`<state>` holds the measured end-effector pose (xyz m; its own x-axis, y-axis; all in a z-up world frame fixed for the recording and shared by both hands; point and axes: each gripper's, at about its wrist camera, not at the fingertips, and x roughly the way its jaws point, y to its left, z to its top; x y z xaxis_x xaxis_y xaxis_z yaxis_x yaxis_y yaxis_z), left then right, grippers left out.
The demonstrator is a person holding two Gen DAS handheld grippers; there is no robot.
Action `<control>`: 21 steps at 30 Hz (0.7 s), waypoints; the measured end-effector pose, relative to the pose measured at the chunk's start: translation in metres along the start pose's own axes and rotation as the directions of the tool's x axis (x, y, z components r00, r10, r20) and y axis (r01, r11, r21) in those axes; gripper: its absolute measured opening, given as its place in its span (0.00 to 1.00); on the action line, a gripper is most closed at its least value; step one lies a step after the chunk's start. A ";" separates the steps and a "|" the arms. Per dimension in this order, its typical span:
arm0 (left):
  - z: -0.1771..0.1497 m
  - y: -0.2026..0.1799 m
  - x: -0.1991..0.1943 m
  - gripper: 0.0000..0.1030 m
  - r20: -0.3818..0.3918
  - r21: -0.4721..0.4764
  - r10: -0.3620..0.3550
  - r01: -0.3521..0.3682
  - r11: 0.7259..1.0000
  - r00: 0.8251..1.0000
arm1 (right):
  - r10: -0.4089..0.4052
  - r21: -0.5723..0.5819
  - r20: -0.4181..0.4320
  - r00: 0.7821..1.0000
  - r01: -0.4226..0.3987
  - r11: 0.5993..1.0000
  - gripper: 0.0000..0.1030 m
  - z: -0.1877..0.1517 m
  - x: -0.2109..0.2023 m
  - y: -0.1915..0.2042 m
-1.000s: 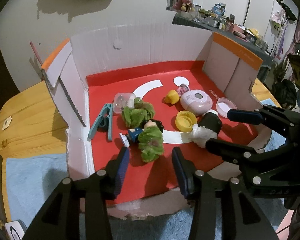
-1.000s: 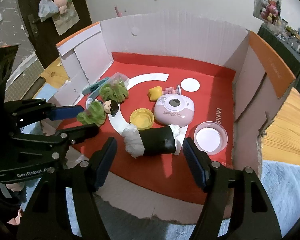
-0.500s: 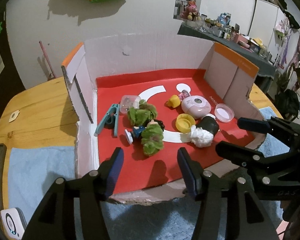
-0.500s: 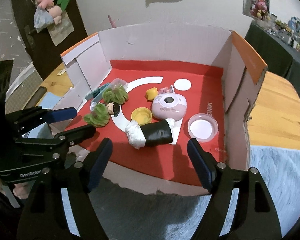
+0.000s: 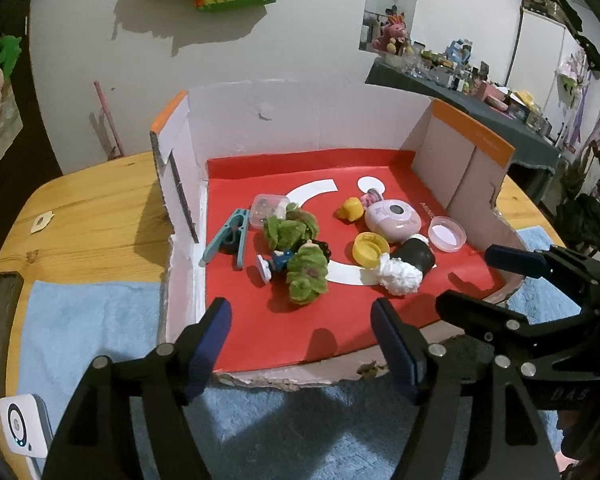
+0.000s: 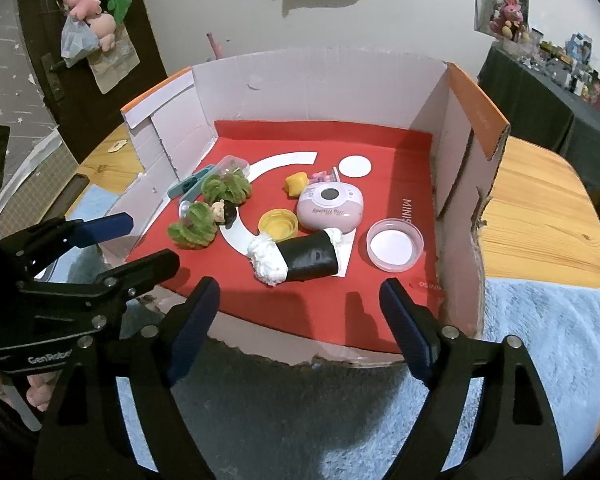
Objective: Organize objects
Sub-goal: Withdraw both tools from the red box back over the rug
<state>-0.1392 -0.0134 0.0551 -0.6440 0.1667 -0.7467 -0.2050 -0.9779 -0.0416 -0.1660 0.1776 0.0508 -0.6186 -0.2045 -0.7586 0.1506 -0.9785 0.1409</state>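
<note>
Left gripper point(image 5: 300, 320) and right gripper point(image 6: 300, 300) both empty, jaws wide, just been opening, hovering at the box's point(image 5: 300, 120) near edge. Toys lie inside on red floor: black roll point(image 6: 304, 258), green doll point(image 5: 306, 270), pink case point(image 6: 330, 206).

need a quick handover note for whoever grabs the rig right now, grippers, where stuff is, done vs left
Left hand-held gripper: open, empty, jaws just been opening, in front of the box's torn front edge.
Right hand-held gripper: open, empty, jaws also just been opening, same spot.
In the box, on the red floor: black roll with white ends, pink round gadget, yellow cap, clear round dish, two green scrunchies, a small figure, teal clip.
Done: small items sit in the box.
Left: cannot tell; nothing loose visible on the blue towel.
</note>
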 end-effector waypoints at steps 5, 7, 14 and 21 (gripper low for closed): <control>-0.002 0.000 -0.002 0.74 0.006 -0.002 0.013 -0.013 1.000 1.000 | 0.000 0.003 0.004 1.000 0.000 1.000 0.81 -0.001 -0.001 -0.001; -0.002 0.002 -0.004 0.74 0.010 -0.005 0.022 -0.021 1.000 1.000 | -0.003 0.006 0.006 1.000 0.003 1.000 0.81 -0.001 -0.002 -0.002; -0.005 0.001 -0.008 0.78 0.019 0.001 0.033 -0.033 0.999 0.999 | -0.009 0.007 0.015 1.000 0.009 1.000 0.87 -0.003 -0.006 -0.001; -0.006 0.001 -0.011 0.86 0.021 0.003 0.039 -0.039 0.999 0.999 | -0.023 0.001 0.015 1.000 0.023 1.000 0.88 -0.003 -0.010 -0.001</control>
<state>-0.1279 -0.0165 0.0593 -0.6671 0.1311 -0.7333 -0.1817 -0.9833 -0.0105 -0.1578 0.1803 0.0566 -0.6333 -0.1826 -0.7520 0.1355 -0.9829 0.1246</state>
